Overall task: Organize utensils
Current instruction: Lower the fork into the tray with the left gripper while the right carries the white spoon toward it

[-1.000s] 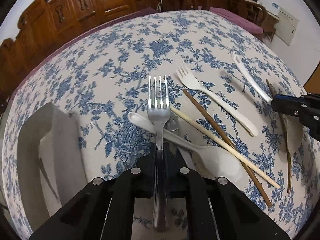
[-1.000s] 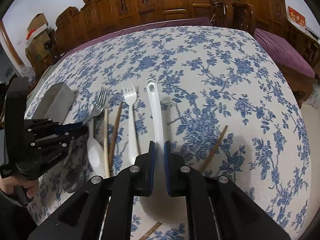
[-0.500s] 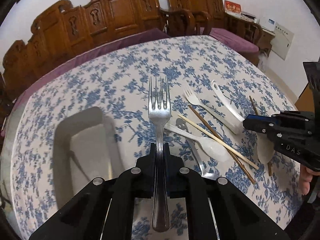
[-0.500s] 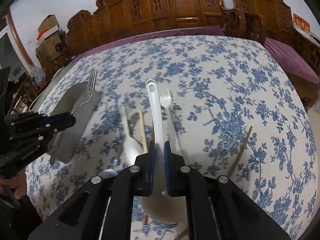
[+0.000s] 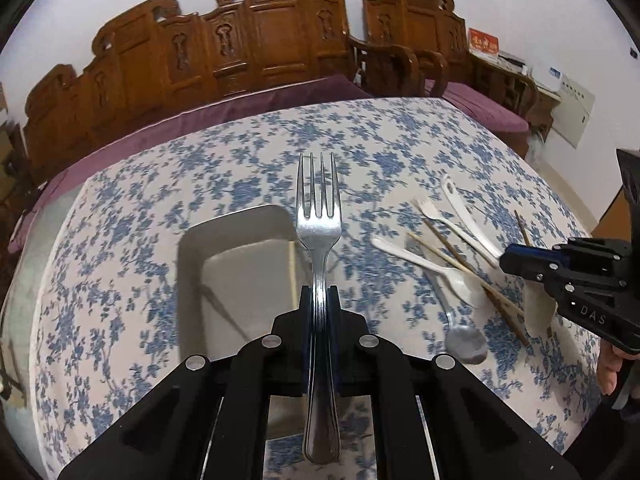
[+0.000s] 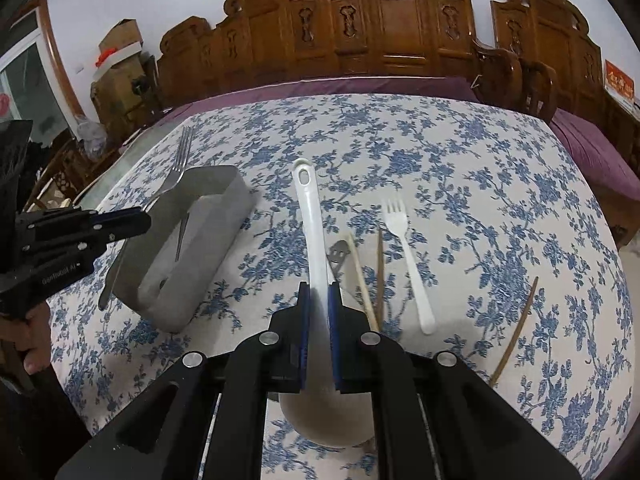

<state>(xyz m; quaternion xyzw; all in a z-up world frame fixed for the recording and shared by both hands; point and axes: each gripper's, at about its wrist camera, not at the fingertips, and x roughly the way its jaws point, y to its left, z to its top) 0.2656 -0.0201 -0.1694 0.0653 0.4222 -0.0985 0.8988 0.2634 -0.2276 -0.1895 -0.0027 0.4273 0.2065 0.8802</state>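
My left gripper (image 5: 319,294) is shut on a metal fork (image 5: 319,216), held tines forward above the near right part of a grey rectangular tray (image 5: 192,240). The fork (image 6: 178,168) and tray (image 6: 224,196) also show in the right wrist view. My right gripper (image 6: 318,292) is shut on a white ladle (image 6: 310,208), lifted above the table, its handle pointing forward and its bowl under the jaws. The right gripper also shows in the left wrist view (image 5: 508,260).
On the blue floral tablecloth (image 6: 460,168) lie a white plastic fork (image 6: 408,256), chopsticks (image 6: 380,268), a lone brown chopstick (image 6: 516,328), a white spoon (image 5: 424,266) and a metal spoon (image 5: 466,340). The tray holds chopsticks (image 5: 292,268). Wooden chairs (image 6: 380,28) stand behind.
My left gripper has carried the metal fork left, over the tray. My right gripper has lifted the white ladle up off the table and drawn back from the other utensils.
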